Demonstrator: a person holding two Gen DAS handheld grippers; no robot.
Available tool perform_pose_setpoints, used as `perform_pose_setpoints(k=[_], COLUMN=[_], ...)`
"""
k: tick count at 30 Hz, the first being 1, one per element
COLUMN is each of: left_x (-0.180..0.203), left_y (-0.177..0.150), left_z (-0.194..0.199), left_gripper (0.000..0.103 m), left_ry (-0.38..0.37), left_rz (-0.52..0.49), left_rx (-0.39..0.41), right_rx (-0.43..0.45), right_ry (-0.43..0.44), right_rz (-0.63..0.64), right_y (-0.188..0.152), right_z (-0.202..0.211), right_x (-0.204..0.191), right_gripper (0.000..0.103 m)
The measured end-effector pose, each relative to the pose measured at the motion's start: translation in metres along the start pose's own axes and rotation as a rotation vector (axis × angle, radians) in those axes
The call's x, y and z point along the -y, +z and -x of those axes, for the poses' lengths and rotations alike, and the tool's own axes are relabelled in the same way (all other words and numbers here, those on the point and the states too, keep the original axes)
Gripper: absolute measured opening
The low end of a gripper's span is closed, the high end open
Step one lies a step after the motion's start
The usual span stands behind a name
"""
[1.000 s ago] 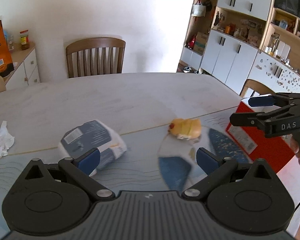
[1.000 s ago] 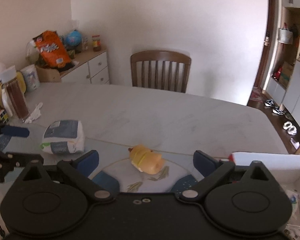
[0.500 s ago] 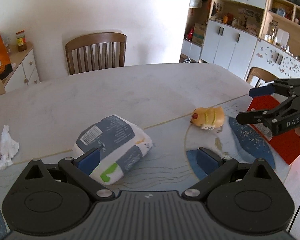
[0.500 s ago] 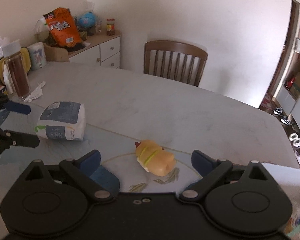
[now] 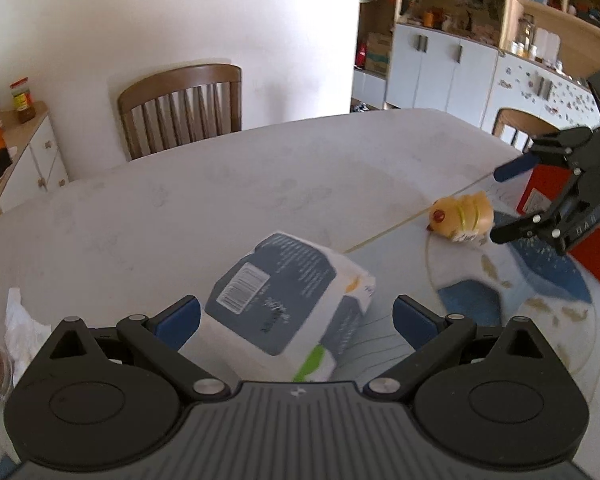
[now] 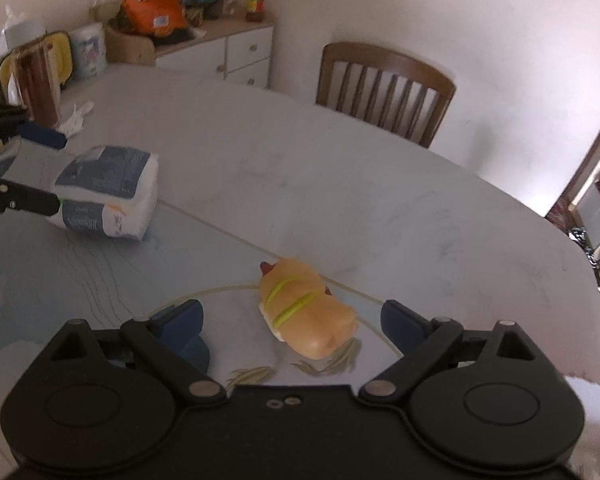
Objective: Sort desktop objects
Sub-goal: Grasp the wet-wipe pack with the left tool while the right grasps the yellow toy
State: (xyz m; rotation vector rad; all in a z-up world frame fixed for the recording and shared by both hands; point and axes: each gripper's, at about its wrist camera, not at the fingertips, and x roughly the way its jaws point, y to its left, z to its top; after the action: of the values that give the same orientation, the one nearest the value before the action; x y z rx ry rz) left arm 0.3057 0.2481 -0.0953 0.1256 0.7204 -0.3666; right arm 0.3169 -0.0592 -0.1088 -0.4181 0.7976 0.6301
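Observation:
A white and grey tissue pack (image 5: 284, 300) lies on the table mat, and my left gripper (image 5: 296, 316) stands open around its near end, one finger on each side. The same tissue pack (image 6: 108, 192) shows at the left of the right wrist view, with the left gripper (image 6: 40, 168) beside it. A toy hot dog (image 6: 304, 312) lies between the open fingers of my right gripper (image 6: 292, 320), close to the near end. The toy hot dog (image 5: 460, 216) also appears at the right of the left wrist view, with the right gripper (image 5: 508, 204) around it.
A red box (image 5: 580, 240) lies at the table's right edge. A crumpled tissue (image 5: 20, 320) and a brown jar (image 6: 36, 80) stand at the left. A wooden chair (image 6: 384, 88) is at the far side, a sideboard (image 6: 220, 48) with snacks behind.
Both grippers have come forward and down. The tissue pack now sits between the left fingers, and the hot dog has come in between the right fingers. Both stay open.

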Motion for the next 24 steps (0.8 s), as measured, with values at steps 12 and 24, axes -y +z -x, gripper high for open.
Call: perform_pose_setpoints(k=[12, 24], left_x=[-0.010, -0.006], left_y=[-0.002, -0.009], left_z=[-0.022, -0.046], left_gripper=[0.103, 0.103], left_ry=[-0.088, -0.119], left_rz=[-0.173, -0.182], left_rx=[0.011, -0.032], right_rx=[-0.051, -0.094], right_ry=[0.046, 0.006], right_rz=[0.117, 0.206], right_y=[0.011, 0.016], right_z=[-0.027, -0.055], right_x=[-0.006, 0.001], right_gripper=[0.096, 0.093])
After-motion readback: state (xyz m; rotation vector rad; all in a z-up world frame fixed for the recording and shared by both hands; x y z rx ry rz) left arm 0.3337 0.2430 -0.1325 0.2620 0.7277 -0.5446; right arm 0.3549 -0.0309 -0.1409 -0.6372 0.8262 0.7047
